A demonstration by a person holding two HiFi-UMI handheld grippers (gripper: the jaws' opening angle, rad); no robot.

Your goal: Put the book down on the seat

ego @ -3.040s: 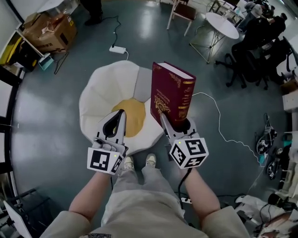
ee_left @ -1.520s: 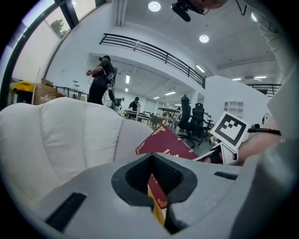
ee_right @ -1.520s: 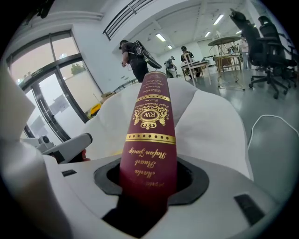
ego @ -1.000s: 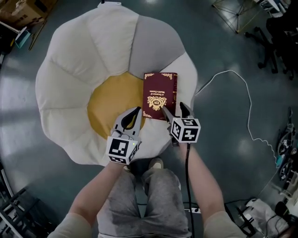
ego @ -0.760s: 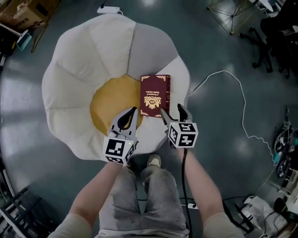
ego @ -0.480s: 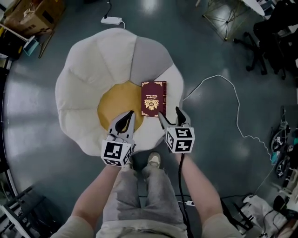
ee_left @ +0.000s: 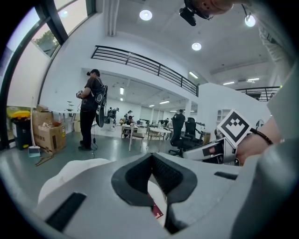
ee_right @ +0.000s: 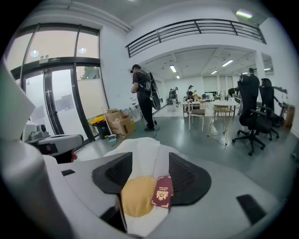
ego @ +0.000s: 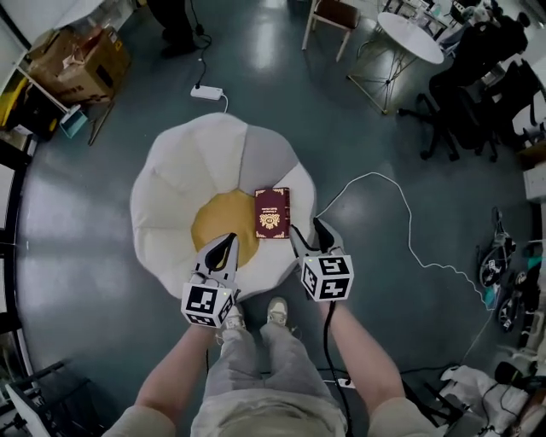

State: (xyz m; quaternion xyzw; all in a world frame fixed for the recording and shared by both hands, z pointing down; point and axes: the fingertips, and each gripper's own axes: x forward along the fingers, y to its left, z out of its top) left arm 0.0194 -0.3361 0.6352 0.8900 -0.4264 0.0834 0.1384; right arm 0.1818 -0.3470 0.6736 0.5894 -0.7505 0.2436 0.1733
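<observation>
One book [ego: 273, 213], one flower-shaped seat [ego: 171, 196], one left gripper [ego: 229, 241], one right gripper [ego: 307, 229], one round white table [ego: 409, 38], one brown-seated chair [ego: 335, 14].

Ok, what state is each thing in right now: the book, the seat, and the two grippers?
book, closed, lying flat with its cover up on the seat, free of both grippers
seat, on the floor, bearing only the book
left gripper, jaws together, empty
right gripper, jaws apart, though they have just been closing, nothing between them
</observation>
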